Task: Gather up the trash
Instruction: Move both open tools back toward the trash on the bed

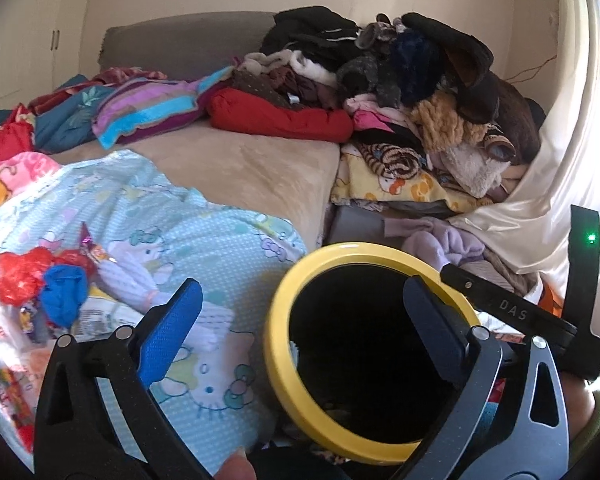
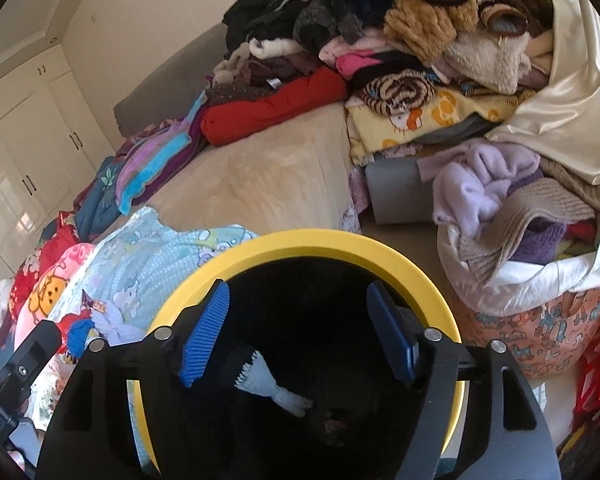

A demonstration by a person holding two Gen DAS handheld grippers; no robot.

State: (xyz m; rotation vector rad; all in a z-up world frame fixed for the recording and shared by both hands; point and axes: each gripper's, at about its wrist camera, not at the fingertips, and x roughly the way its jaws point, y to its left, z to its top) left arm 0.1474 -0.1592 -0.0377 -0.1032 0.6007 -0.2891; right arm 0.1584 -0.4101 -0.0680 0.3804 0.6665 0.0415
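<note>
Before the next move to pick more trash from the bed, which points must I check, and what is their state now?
1. Right gripper jaws open and empty: ok.
2. White wrapper lies inside the yellow-rimmed bin: ok.
3. Left gripper jaws open, one finger over the bin mouth, holding nothing: ok.
4. Trash remaining on the blue blanket: red wrapper and blue scrap still to collect: not ok.
5. How full the bin is: cannot tell, inside is dark.
</note>
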